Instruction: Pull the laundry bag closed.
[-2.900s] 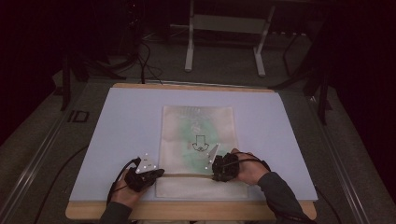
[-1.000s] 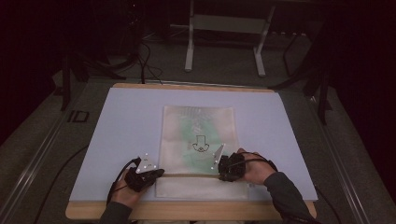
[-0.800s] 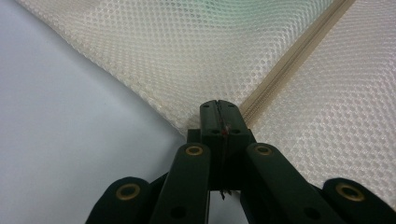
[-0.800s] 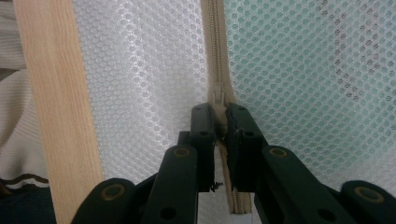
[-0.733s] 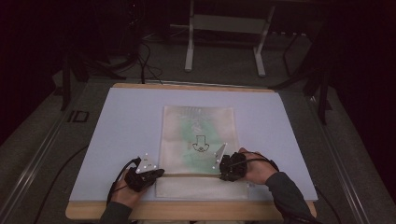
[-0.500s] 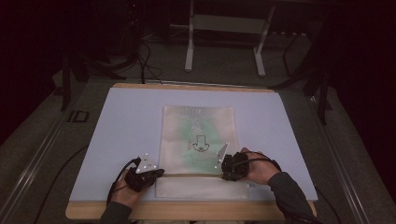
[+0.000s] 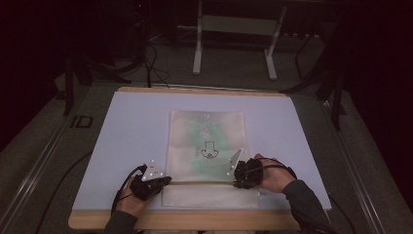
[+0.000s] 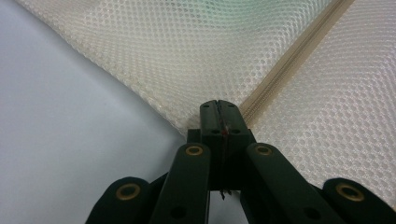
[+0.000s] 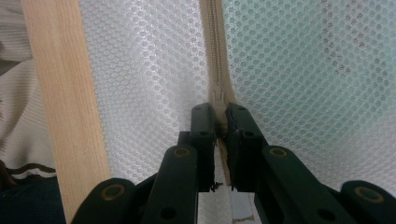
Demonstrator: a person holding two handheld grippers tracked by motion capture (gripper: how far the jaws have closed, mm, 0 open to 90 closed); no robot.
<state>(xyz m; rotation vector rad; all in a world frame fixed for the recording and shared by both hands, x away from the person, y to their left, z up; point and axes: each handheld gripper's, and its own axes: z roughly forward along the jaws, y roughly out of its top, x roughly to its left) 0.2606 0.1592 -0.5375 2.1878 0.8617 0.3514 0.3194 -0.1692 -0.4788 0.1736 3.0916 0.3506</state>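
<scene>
One cream mesh bag (image 7: 207, 146) lies flat at the near middle of my white table (image 7: 131, 126), with bare surface wide open from 9 through 3 o'clock. A green garment shows through the netting. My left gripper (image 7: 163, 181) is clamped on the bag's edge at 7 o'clock, my right gripper (image 7: 237, 181) on its one zipper (image 9: 215, 56) at 5 o'clock.

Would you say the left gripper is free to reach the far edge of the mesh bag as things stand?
Probably not yet: the left gripper is shut on the mesh bag at the zipper's near end, though nothing lies on the mat beyond.
</scene>
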